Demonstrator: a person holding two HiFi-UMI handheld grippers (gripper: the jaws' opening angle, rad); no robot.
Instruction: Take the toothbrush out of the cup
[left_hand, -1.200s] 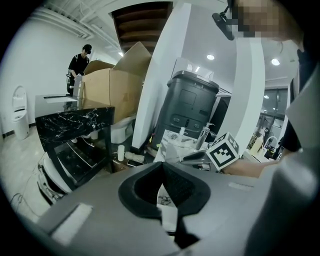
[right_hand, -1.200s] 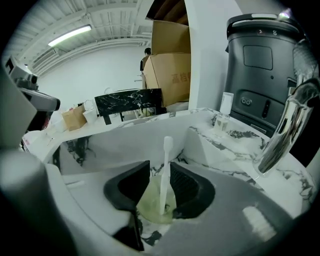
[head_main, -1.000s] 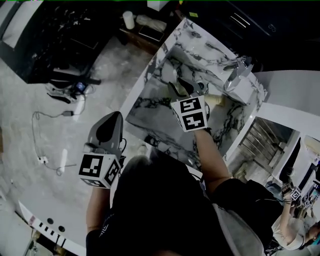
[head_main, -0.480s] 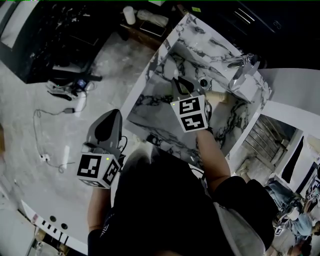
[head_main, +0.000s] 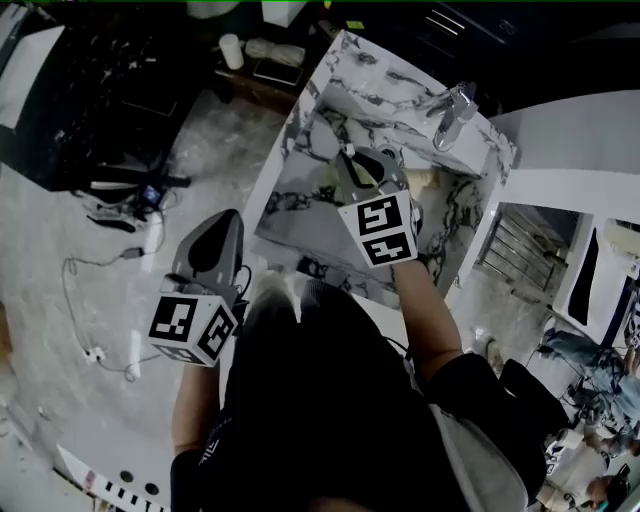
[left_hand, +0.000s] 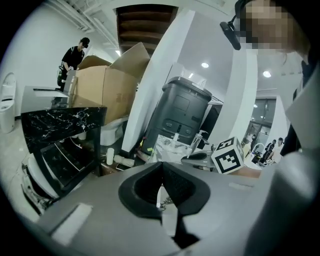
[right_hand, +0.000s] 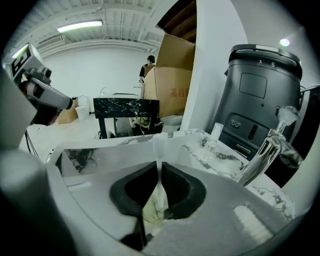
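So the right tongs (right_hand: 159, 172) are closing on the white toothbrush (right_hand: 159, 142), pinching it low on the handle with the bristle end sticking up past the tips. They're over the marble worktop (right_hand: 222, 156) with its sunken basin. Through the gap under those tongs there's what I take for the cup (right_hand: 152, 212), a pale yellowish shape (can't tell if the bottom of the handle is out of it yet). The left tongs (left_hand: 161, 170) are pressed together with nothing in them, hanging at the near left over the floor, well apart from the worktop. What I'd worry about is that the handle is thin and probably slick. If the pinch isn't firm, the brush could swivel between the pads or slide down and drop back in. If the lift goes at a slant, the handle could catch the cup's rim and tip it, since nothing is steadying it. The chrome tap (right_hand: 267, 150) stands at the far right, so a swing that way could knock the brush.
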